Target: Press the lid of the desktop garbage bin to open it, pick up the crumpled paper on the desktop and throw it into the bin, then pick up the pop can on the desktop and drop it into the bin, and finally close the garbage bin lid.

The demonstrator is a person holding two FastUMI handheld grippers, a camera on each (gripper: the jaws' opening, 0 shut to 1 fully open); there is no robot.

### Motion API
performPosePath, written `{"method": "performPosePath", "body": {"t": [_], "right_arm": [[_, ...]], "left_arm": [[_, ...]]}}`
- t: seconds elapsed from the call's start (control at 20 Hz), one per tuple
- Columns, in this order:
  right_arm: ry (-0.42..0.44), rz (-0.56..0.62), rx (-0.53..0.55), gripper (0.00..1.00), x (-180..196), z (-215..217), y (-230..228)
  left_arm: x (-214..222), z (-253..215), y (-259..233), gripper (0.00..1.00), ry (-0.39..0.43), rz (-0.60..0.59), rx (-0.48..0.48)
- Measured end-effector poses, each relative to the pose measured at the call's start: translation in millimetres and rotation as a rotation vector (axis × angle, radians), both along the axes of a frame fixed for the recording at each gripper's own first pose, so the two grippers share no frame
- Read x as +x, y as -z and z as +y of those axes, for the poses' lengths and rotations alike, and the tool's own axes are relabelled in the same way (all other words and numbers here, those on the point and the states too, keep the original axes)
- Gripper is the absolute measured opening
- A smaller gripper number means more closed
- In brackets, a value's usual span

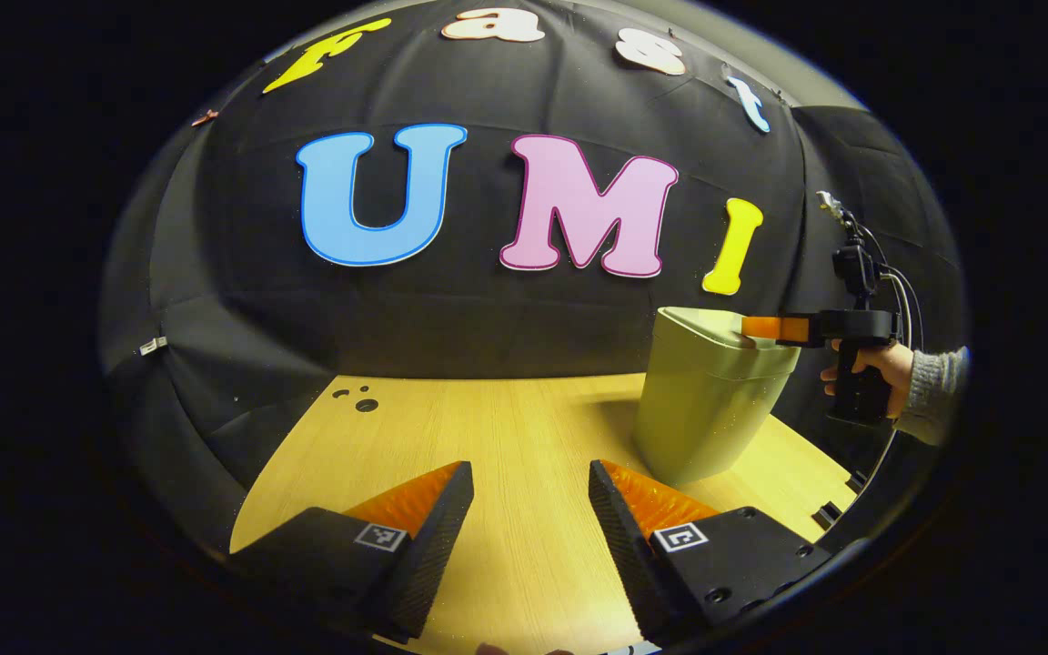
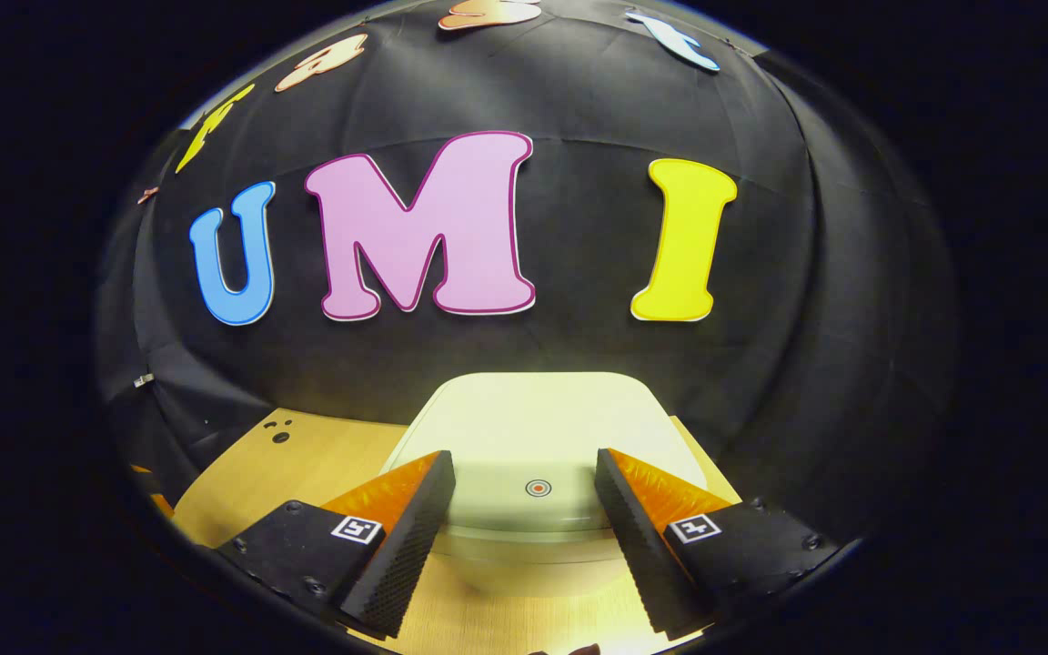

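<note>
Pale green garbage bin (image 1: 706,409) stands on wooden desktop (image 1: 506,428), toward right rear, lid (image 2: 538,437) closed. Right gripper (image 2: 524,509) right at bin, fingers spread wide, nothing between them; round press mark (image 2: 537,488) on lid sits just ahead, between fingertips. From left gripper view, right gripper's tips appear to rest on lid's near edge; real contact unclear. Left gripper (image 1: 531,518) well apart from bin, low over bare desktop, jaws wide, empty. Judgement: right gripper nearer, press goes downward on mark.
</note>
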State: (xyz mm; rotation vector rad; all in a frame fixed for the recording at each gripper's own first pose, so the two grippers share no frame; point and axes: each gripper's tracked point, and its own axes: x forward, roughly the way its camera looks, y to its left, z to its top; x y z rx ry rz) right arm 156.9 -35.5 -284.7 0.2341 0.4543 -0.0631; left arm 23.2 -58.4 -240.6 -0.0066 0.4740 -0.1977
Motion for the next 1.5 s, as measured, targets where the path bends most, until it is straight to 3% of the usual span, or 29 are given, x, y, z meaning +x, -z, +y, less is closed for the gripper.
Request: {"method": "performPosePath", "body": {"t": [0.3, 0.7, 1.1, 1.5], "right_arm": [[0.018, -0.031, -0.008, 1.00, -3.3, 1.7, 7.1], [0.043, -0.073, 0.069, 0.98, -15.7, -13.4, -28.2], [-0.124, -0.148, 0.018, 0.98, -91.3, 46.4, -72.7], [-0.153, -0.183, 0.025, 0.97, -142.7, 67.6, -97.6]], "left_arm": [[-6.6, 4.9, -0.7, 0.83, -0.002, 0.001, -0.003], [-14.1, 18.1, -16.1, 0.83, -0.011, -0.035, -0.012], [-21.7, 14.0, -25.2, 0.83, -0.029, -0.060, -0.024], [-24.2, 10.2, -29.1, 0.83, -0.020, -0.077, -0.014]]}}
